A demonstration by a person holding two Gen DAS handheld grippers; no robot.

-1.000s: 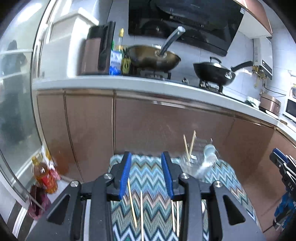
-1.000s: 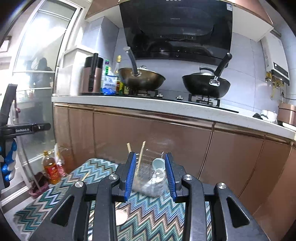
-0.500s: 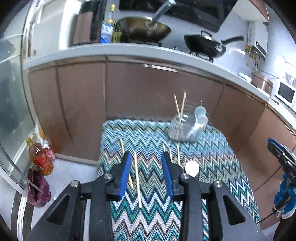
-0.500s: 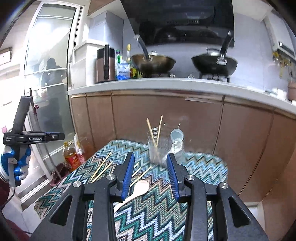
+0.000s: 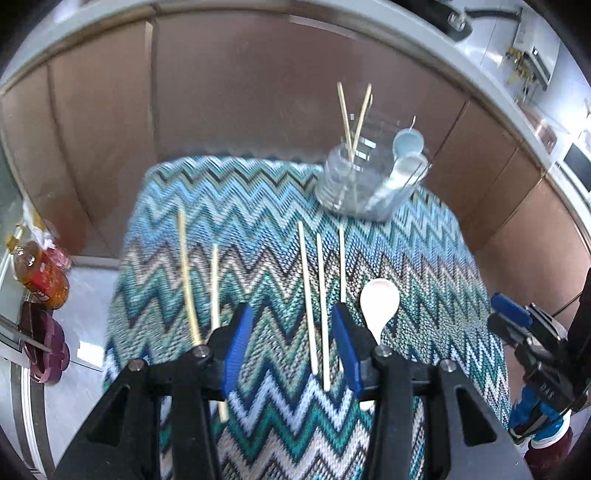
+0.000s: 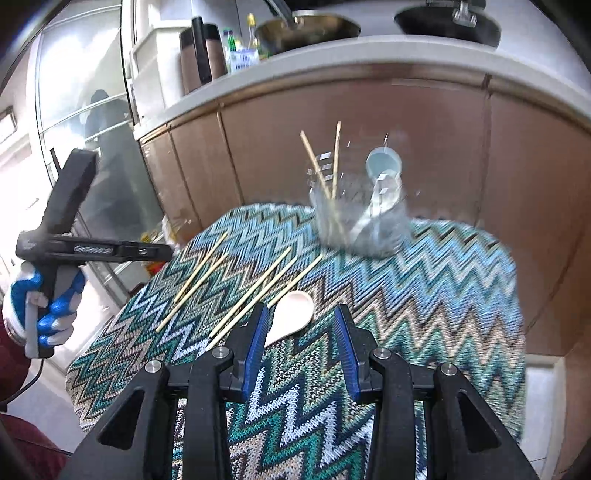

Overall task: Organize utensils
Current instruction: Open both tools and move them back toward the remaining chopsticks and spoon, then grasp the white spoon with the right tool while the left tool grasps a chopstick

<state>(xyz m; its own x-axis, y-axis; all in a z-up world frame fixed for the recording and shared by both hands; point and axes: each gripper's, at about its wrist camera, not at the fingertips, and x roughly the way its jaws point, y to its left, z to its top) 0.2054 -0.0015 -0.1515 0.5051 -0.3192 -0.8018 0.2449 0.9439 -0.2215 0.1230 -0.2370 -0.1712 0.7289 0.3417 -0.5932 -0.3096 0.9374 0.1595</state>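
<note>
A clear utensil holder [image 5: 365, 184] stands at the far side of a zigzag-patterned cloth [image 5: 258, 206], with two chopsticks [image 5: 352, 118] and pale spoons [image 5: 406, 144] in it. Several loose chopsticks [image 5: 308, 295] and a white spoon [image 5: 378, 306] lie on the cloth. My left gripper [image 5: 291, 339] is open and empty above the chopsticks. My right gripper [image 6: 299, 347] is open and empty just above the white spoon [image 6: 291, 315]. The holder [image 6: 358, 218] and loose chopsticks [image 6: 251, 291] show in the right wrist view too.
Brown cabinet doors [image 5: 258, 92] stand behind the table under a counter with woks [image 6: 306, 29] and bottles. A tea bottle [image 5: 37, 273] and purple slippers [image 5: 44, 347] are on the floor at left. The other hand's gripper [image 6: 74, 243] shows at left.
Both grippers have tilted down and moved closer over the cloth, so the chopsticks and spoon now lie between or near the fingers. Both stay open.
</note>
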